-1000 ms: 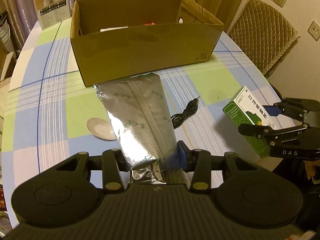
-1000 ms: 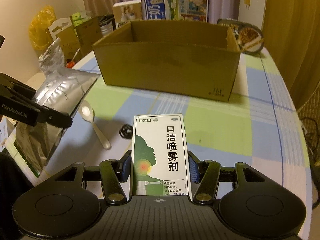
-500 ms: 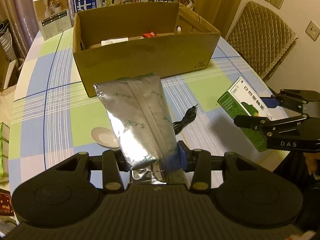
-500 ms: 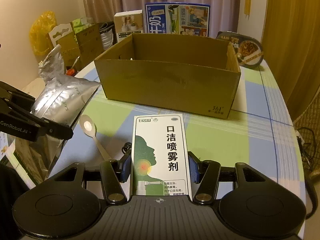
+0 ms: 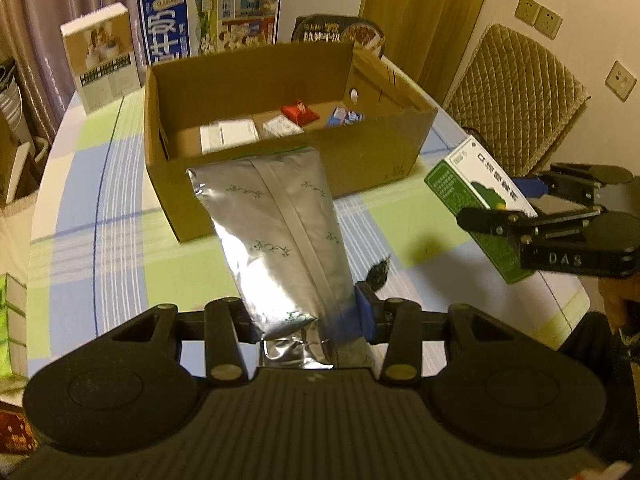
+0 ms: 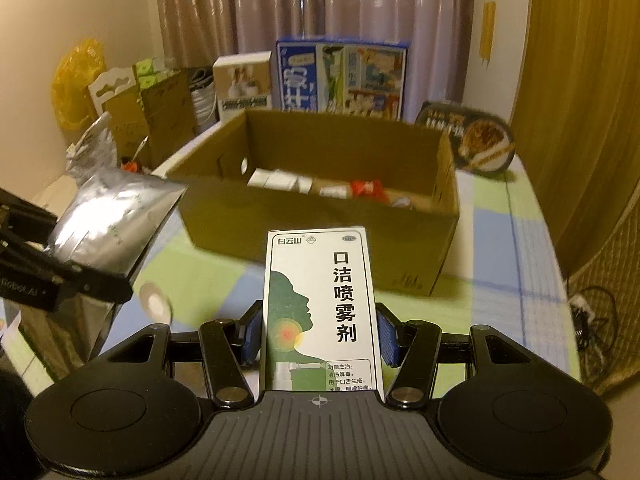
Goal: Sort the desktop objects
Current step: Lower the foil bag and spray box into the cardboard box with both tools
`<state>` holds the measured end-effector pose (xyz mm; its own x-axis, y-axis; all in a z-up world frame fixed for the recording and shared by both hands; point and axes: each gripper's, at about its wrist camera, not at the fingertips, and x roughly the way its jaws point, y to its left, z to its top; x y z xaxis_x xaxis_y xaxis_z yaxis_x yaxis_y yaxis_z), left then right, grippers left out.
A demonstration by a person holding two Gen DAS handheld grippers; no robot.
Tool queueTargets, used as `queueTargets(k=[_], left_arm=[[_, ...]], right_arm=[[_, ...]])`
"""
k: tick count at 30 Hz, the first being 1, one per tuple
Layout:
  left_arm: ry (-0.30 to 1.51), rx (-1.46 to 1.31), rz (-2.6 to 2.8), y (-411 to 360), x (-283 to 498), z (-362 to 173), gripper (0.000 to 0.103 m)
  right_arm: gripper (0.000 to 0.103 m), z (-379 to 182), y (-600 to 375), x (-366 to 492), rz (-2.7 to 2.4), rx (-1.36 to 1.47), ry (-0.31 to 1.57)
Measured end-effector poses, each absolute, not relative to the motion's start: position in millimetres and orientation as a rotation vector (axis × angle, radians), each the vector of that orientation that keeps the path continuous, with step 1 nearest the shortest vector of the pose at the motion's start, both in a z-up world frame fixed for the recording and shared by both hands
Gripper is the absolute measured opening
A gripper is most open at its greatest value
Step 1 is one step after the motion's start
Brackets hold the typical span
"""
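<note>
Now, left fingers (image 5: 306, 316): I am pinching the silver pouch (image 5: 276, 236).
Right fingers (image 6: 319, 338): I am pinching the spray box (image 6: 320, 308).
Cardboard box (image 6: 320, 224): sitting ahead on the bench (image 6: 508, 280).

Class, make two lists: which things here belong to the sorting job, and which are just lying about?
Part of the job: foil pouch, spray box, cardboard box, left tool, right tool.

Lying about: spoon, black cable, noodle bowl, milk carton.
</note>
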<state>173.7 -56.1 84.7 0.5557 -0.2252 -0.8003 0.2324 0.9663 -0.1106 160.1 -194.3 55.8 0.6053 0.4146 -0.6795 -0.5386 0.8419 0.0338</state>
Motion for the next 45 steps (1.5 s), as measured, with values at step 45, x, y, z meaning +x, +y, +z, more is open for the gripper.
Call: queueTargets(k=[45], left_arm=[[0.874,0.006,-0.236,3,362,129,0.018]], right_arm=[[0.053,62,-140,360,0.526,-0.154,0.771]])
